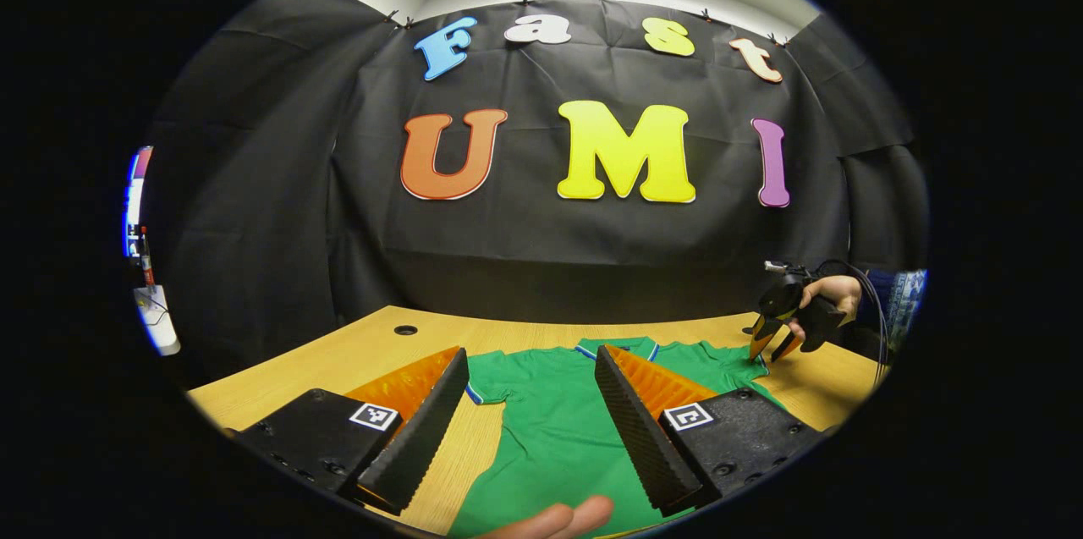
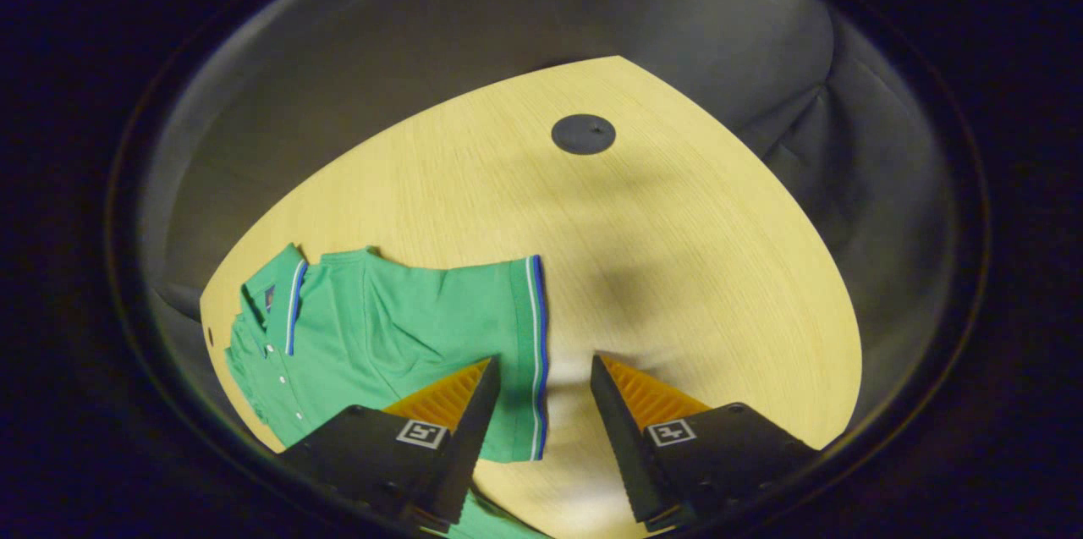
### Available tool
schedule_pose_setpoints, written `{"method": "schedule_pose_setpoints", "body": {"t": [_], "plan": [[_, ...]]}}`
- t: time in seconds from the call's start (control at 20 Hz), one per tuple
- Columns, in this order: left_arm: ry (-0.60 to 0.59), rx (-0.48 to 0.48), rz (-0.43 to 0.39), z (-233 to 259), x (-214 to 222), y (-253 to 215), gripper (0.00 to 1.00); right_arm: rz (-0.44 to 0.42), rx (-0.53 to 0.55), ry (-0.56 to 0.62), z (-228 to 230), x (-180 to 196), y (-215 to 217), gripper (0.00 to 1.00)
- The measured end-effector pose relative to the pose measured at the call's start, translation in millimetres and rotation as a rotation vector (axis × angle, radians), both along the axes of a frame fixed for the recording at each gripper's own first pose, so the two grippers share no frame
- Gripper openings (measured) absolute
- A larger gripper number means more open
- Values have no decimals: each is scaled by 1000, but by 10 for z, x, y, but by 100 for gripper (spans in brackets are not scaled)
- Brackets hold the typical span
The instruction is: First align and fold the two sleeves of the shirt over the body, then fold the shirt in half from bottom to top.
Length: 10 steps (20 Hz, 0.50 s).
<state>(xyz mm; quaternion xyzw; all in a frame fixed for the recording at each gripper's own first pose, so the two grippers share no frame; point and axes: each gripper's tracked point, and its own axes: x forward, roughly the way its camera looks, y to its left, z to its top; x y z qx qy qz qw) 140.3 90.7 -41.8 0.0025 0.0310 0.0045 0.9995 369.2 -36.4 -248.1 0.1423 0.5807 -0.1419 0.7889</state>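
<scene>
Your wooden table carries the green polo shirt, lying flat and unfolded. Your left gripper hovers above its body, fingers apart. Your right gripper, fingers apart, straddles the striped sleeve cuff.

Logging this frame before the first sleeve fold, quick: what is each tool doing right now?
Left tool: open, holding nothing, above the green shirt.
Right tool: open, holding nothing, its fingers either side of the striped sleeve cuff.
</scene>
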Motion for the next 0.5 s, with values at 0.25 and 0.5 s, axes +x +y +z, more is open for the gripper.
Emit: {"method": "schedule_pose_setpoints", "body": {"t": [0.25, 0.5], "plan": [[27, -26, 5, -98, 12, 14, 100, 19, 25, 64, -24, 34, 66, 59], [54, -35, 1, -178, 0, 0, 98, 37, 10, 87, 71, 60, 140, 37]]}}
